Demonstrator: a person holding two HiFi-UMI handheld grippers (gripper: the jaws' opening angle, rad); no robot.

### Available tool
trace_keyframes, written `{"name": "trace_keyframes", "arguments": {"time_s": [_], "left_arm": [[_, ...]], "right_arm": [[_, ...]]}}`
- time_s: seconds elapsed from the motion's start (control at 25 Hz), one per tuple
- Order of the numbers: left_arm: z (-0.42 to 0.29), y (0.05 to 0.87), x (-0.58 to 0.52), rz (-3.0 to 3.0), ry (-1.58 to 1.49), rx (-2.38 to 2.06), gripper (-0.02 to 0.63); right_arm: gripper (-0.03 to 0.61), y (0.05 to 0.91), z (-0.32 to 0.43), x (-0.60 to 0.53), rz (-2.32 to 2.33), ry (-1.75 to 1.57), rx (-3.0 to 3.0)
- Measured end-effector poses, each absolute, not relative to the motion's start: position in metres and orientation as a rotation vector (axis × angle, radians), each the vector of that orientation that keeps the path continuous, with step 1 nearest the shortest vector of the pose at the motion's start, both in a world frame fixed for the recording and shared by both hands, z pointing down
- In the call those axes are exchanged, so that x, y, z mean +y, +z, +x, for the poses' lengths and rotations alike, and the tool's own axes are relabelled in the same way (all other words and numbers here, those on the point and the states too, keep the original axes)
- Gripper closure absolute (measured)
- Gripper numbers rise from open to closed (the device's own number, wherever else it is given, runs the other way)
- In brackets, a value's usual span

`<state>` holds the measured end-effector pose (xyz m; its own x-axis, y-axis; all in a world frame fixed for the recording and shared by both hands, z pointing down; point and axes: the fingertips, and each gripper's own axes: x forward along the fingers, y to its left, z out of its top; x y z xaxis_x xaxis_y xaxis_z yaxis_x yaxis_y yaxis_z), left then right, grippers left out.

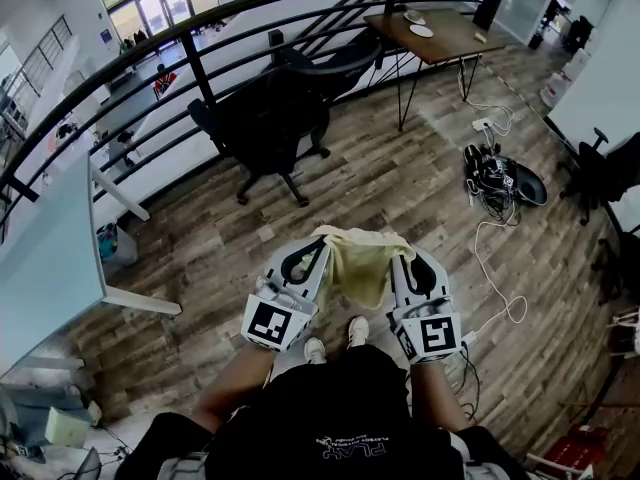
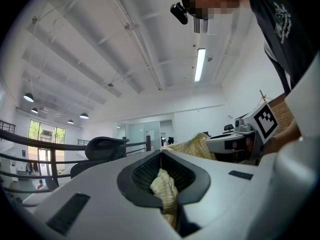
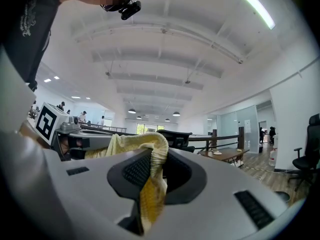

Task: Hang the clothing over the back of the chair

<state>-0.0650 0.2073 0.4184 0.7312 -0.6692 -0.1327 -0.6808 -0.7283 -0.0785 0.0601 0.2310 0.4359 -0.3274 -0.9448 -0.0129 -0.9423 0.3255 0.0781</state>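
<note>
Both grippers sit side by side at lower centre of the head view, pointing away from the body, roughly level. Left gripper (image 1: 318, 248) jaws clamped on yellow cloth (image 1: 362, 264); right gripper (image 1: 402, 260) jaws pinch the same cloth. Forearms (image 1: 235, 380) reach up from the bottom edge.

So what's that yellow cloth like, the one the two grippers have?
The cloth is pale yellow, soft and ribbed-looking, like a knit. It is bunched up and sags between the left gripper and the right gripper, each shut on one end. It is held in the air above the wood floor, touching nothing else, apart from the black chair ahead.
</note>
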Motion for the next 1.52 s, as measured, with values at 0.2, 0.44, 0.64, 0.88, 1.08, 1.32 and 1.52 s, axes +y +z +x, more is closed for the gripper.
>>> {"name": "trace_keyframes", "arguments": {"time_s": [0.2, 0.44, 0.64, 0.88, 1.08, 1.32, 1.52], "left_arm": [[-0.059, 0.417, 0.187, -2.803, 0.158, 1.118, 0.595], [-0.044, 0.421, 0.156, -2.78, 0.137, 1.144, 0.595], [-0.03, 0.42, 0.128, -2.764, 0.132, 1.185, 0.595], [-0.017, 0.422, 0.095, -2.742, 0.114, 1.232, 0.595], [-0.006, 0.423, 0.075, -2.715, 0.089, 1.264, 0.595], [0.004, 0.424, 0.061, -2.687, 0.054, 1.331, 0.595], [0.012, 0.429, 0.057, -2.673, 0.017, 1.397, 0.595]], "right_arm": [[0.518, 0.432, 0.064, 0.21, 1.798, -0.141, -2.543], [0.518, 0.432, 0.08, 0.179, 1.748, -0.153, -2.565], [0.518, 0.43, 0.092, 0.15, 1.704, -0.161, -2.595], [0.518, 0.432, 0.107, 0.113, 1.663, -0.166, -2.627], [0.518, 0.435, 0.118, 0.091, 1.635, -0.142, -2.665], [0.518, 0.431, 0.129, 0.074, 1.586, -0.176, -2.699], [0.518, 0.435, 0.135, 0.065, 1.526, -0.166, -2.735]]}}
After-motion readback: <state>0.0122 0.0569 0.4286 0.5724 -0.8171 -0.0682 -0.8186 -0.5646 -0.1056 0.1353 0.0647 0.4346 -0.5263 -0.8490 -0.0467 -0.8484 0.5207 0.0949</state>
